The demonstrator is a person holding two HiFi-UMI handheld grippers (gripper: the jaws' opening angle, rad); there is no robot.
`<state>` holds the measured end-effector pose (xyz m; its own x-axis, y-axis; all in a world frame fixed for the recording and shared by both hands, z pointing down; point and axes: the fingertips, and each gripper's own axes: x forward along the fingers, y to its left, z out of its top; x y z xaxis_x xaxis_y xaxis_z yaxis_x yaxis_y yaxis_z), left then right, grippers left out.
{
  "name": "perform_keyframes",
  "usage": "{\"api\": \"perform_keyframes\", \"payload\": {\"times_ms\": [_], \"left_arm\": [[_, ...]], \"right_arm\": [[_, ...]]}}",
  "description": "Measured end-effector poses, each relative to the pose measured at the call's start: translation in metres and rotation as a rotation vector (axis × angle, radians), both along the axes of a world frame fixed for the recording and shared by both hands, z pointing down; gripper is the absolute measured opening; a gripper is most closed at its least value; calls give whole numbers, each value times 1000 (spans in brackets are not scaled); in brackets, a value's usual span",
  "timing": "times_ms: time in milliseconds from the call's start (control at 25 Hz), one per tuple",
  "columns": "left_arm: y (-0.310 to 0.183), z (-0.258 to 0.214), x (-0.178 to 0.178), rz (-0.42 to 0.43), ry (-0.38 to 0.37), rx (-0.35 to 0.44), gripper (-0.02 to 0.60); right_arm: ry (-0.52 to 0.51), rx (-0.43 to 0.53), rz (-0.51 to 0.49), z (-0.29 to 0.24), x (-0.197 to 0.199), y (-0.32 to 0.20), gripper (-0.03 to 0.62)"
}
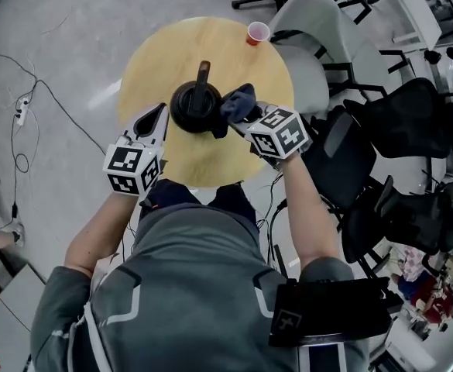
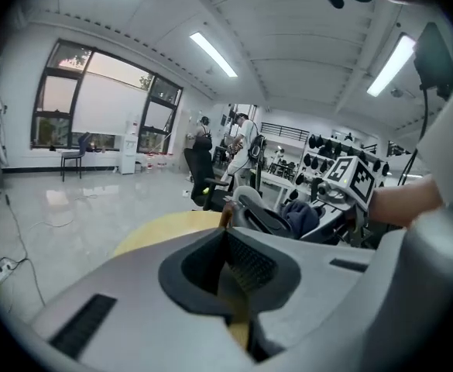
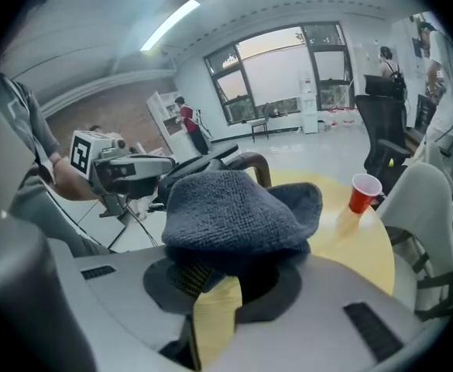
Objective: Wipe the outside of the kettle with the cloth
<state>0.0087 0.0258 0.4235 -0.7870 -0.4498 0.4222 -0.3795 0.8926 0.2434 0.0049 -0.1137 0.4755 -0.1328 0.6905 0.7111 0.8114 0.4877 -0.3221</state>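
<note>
A black kettle point(image 1: 194, 105) stands near the middle of the round wooden table point(image 1: 156, 53), its handle point(image 1: 203, 73) pointing away from me. A dark blue cloth point(image 1: 238, 102) is pressed against the kettle's right side, and my right gripper point(image 1: 246, 121) is shut on it. In the right gripper view the cloth point(image 3: 238, 208) bulges over the jaws and hides most of the kettle point(image 3: 249, 161). My left gripper point(image 1: 158, 115) is shut and empty, with its tip close by the kettle's left side. From the left gripper view the kettle point(image 2: 259, 214) and cloth point(image 2: 300, 215) lie just beyond the jaws.
A red paper cup point(image 1: 258, 32) stands at the table's far right edge. A white chair point(image 1: 311, 29) and black office chairs point(image 1: 400, 122) crowd the table's right side. Cables and a power strip point(image 1: 22, 112) lie on the floor at the left.
</note>
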Motion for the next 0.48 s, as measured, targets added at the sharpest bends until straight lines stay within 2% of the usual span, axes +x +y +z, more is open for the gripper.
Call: {"api": "perform_keyframes", "payload": {"times_ms": [280, 480], "left_arm": [[-17, 9, 19, -215, 64, -30, 8], [-17, 14, 31, -352, 84, -64, 8]], "right_arm": [[36, 9, -168, 45, -7, -14, 89], [75, 7, -242, 84, -10, -8, 89]]}}
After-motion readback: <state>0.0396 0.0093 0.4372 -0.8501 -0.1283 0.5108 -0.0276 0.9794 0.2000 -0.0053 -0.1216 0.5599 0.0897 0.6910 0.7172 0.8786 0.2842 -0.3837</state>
